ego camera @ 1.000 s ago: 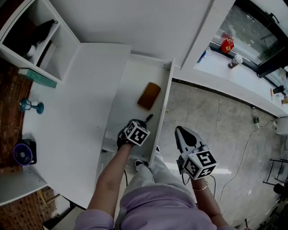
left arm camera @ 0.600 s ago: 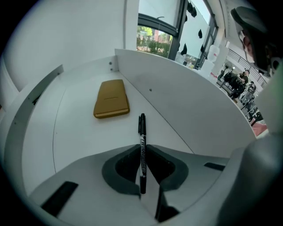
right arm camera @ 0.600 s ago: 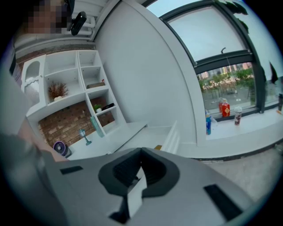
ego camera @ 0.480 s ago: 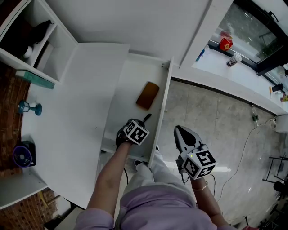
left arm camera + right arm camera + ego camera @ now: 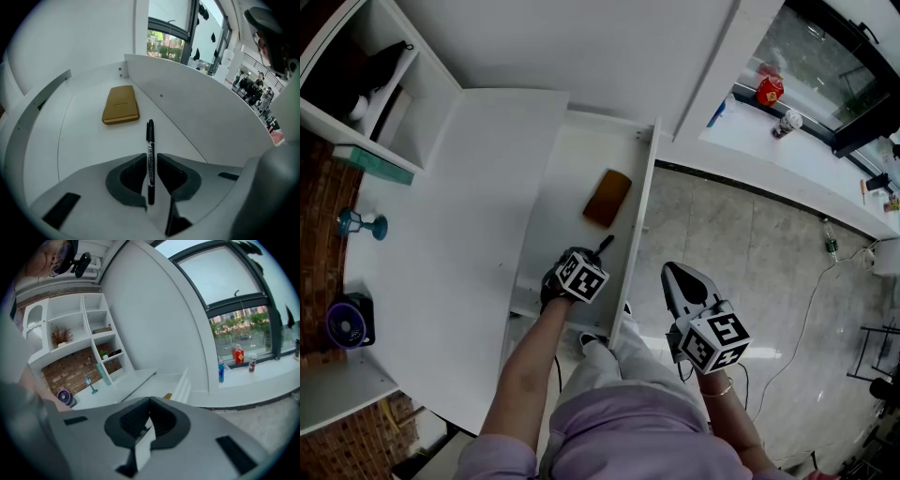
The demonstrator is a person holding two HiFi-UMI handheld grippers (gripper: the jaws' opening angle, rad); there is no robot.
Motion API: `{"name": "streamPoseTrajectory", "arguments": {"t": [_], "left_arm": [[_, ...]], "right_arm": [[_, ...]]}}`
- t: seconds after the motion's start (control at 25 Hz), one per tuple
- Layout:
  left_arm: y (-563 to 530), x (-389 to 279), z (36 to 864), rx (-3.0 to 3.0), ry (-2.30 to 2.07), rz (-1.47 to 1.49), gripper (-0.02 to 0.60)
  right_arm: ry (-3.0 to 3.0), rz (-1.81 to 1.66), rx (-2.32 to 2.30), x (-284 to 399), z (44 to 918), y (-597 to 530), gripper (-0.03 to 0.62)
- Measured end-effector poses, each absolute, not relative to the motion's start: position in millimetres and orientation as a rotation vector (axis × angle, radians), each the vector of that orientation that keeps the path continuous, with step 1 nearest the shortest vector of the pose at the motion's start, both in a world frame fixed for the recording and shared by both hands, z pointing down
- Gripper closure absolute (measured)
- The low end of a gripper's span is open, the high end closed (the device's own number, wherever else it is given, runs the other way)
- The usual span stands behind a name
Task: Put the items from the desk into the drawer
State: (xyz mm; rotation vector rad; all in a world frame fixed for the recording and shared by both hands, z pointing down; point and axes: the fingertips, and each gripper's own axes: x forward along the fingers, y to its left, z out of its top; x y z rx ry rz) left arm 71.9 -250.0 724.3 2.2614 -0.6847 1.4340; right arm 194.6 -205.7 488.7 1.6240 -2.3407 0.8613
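Now, black pen (image 5: 150, 140) between left tool's (image 5: 151, 161) just-opening jaws, lying in drawer (image 5: 84, 136)

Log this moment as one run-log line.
left gripper: in drawer, jaws just been opening | marker pen: loose between jaws, on drawer floor | brown case: farther in | right gripper: shut, empty, outside drawer
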Motion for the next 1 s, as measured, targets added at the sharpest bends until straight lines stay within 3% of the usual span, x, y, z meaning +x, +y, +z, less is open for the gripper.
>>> {"name": "streamPoseTrajectory", "arguments": {"t": [0.48, 1.0], "left_arm": [[-260, 52, 671, 2.315, -0.878, 1.272, 0.505], [-269, 14, 579, 2.364, -1.198, 0.995, 0.549]], "right_arm": [[-2.399, 0.838, 1.568, 181, 482, -203, 0.591], [-2.474, 0.775, 1.493, 157, 466, -205, 0.591]]}}
